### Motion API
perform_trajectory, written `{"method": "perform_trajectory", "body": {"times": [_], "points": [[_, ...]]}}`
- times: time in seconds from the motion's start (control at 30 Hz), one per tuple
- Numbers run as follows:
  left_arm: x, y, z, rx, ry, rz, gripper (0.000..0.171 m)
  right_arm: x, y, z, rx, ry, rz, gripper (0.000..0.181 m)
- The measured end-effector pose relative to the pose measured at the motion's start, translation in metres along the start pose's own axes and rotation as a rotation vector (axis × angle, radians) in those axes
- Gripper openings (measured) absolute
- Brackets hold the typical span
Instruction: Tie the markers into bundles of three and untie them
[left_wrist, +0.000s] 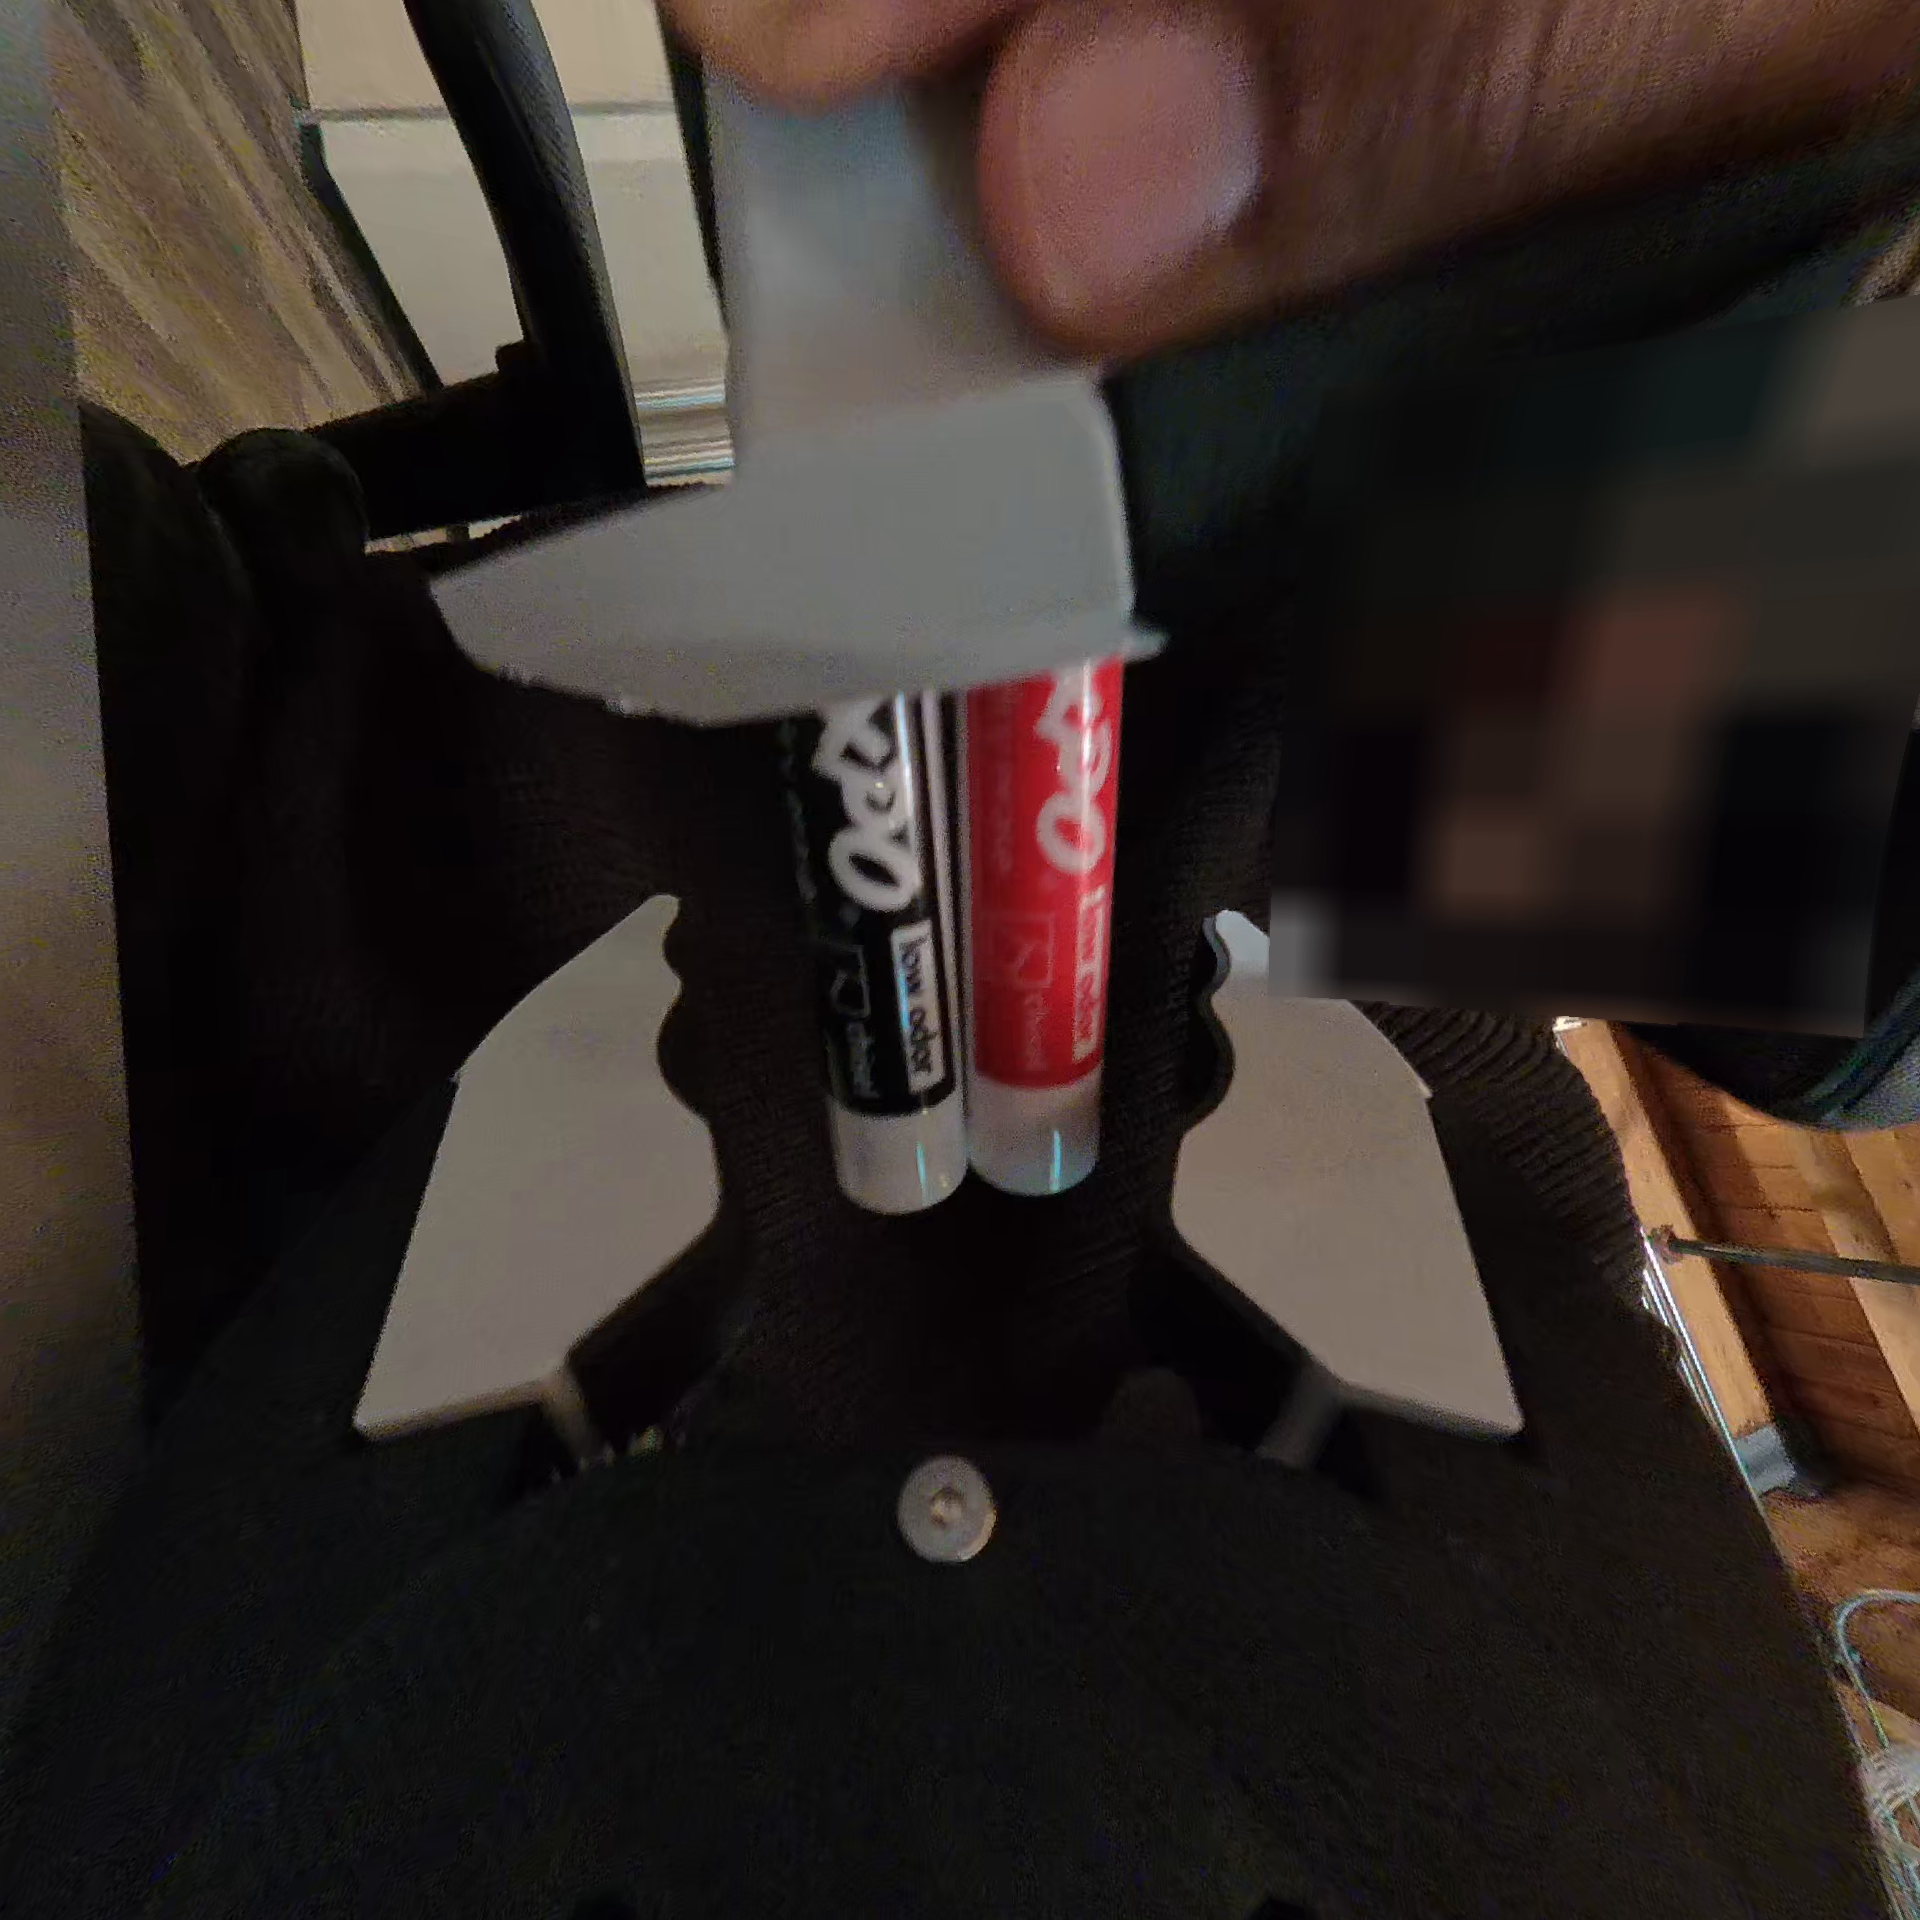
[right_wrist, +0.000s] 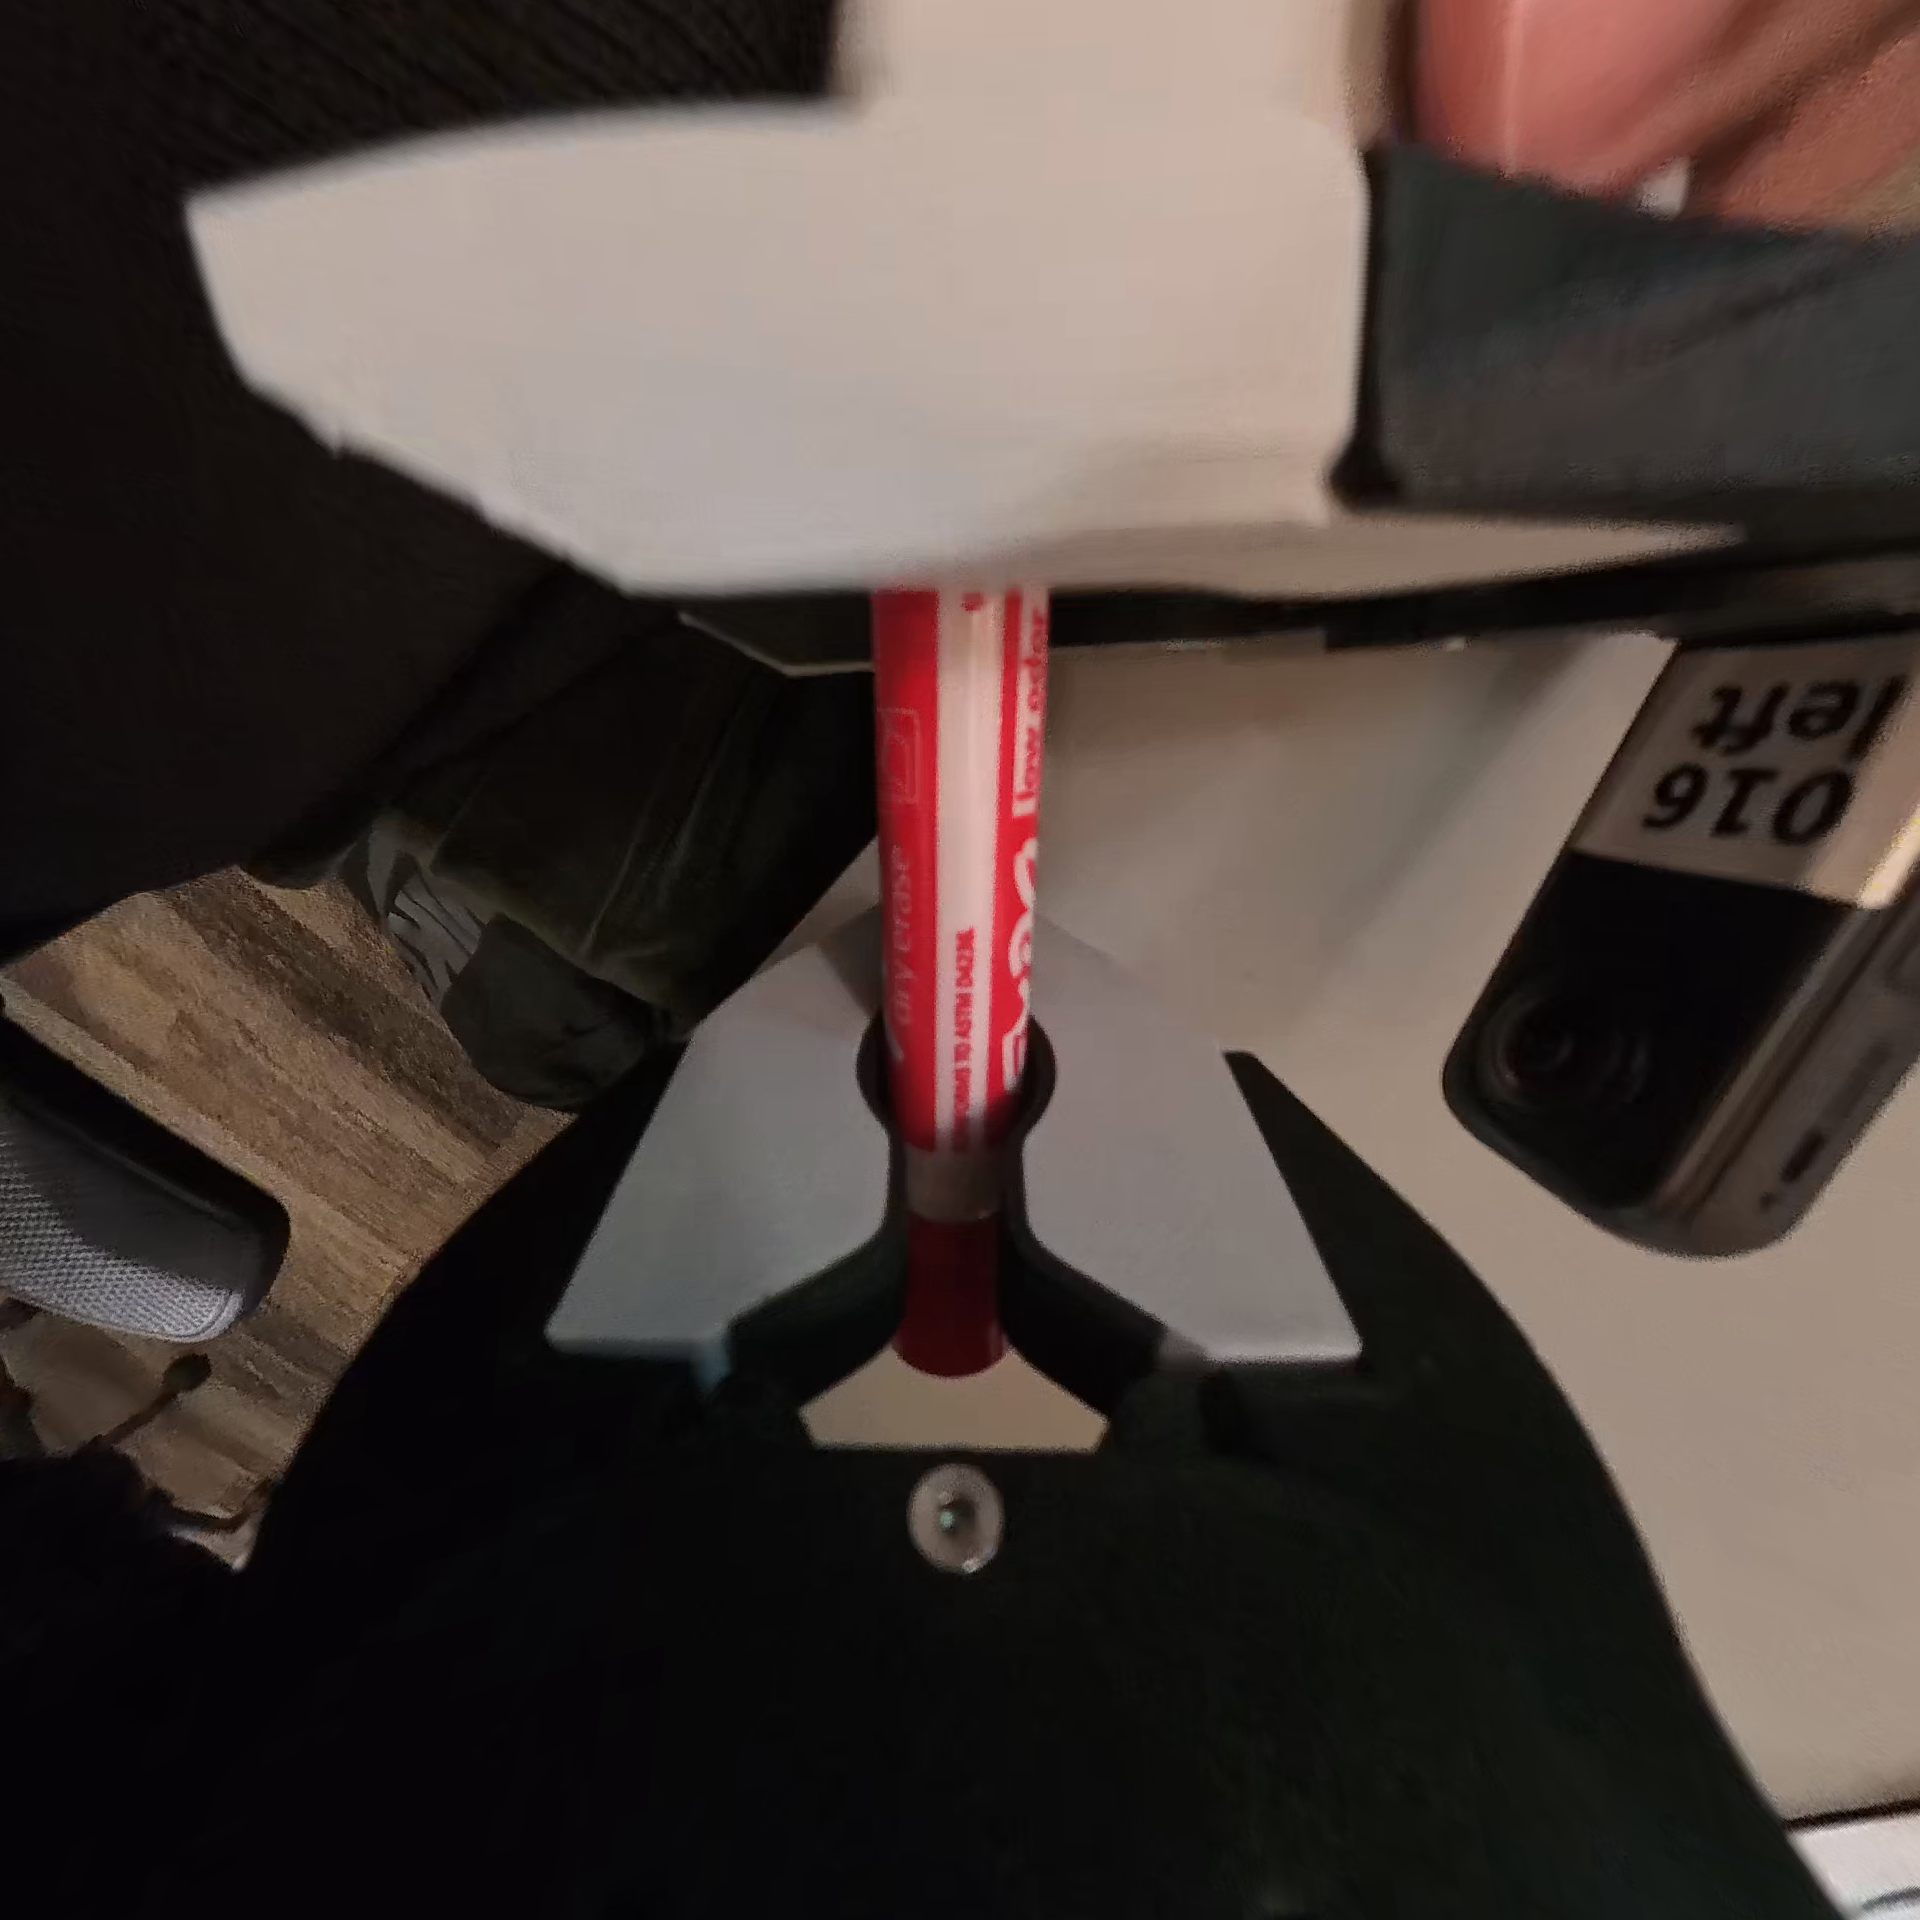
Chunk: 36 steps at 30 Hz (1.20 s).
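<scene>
The red marker (right_wrist: 951, 831) is pinched in the right tool (right_wrist: 956, 987). This tool is clenched tight round the marker near its red end. In the left wrist view the red marker (left_wrist: 1039, 883) lies side by side with a black marker (left_wrist: 883, 935), and the two touch. I cannot tell if the right tool (left_wrist: 831, 520) grips the black one too, because its grey finger hides the far ends.

The left tool (left_wrist: 945, 920) is spread wide. Its two fingers (left_wrist: 540, 1195) sit one on each side of the markers and do not touch them.

The markers look light and stiff. Their plastic is smooth and round, so I think they could slip or roll. The middle of the barrel looks like the best place to grip.

A hand (left_wrist: 1143, 156) holds the right tool from above. In the right wrist view the left tool (right_wrist: 779, 312) fills the top, with its camera (right_wrist: 1714, 935) at the right. Below is a wood floor (right_wrist: 260, 1039) and a dark shoe (right_wrist: 499, 935).
</scene>
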<state>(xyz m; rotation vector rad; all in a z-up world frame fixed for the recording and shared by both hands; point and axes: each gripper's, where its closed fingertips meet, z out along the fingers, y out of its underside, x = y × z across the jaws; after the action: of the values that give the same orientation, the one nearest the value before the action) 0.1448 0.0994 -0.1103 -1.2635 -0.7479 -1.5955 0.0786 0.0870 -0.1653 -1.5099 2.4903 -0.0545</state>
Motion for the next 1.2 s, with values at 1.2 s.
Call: {"method": "perform_trajectory", "body": {"times": [1.2], "points": [[-0.012,-0.002,0.026,-0.059,-0.02,-0.024,0.06,-0.015,-0.012,0.013,-0.05,-0.052,-0.014,0.013]]}}
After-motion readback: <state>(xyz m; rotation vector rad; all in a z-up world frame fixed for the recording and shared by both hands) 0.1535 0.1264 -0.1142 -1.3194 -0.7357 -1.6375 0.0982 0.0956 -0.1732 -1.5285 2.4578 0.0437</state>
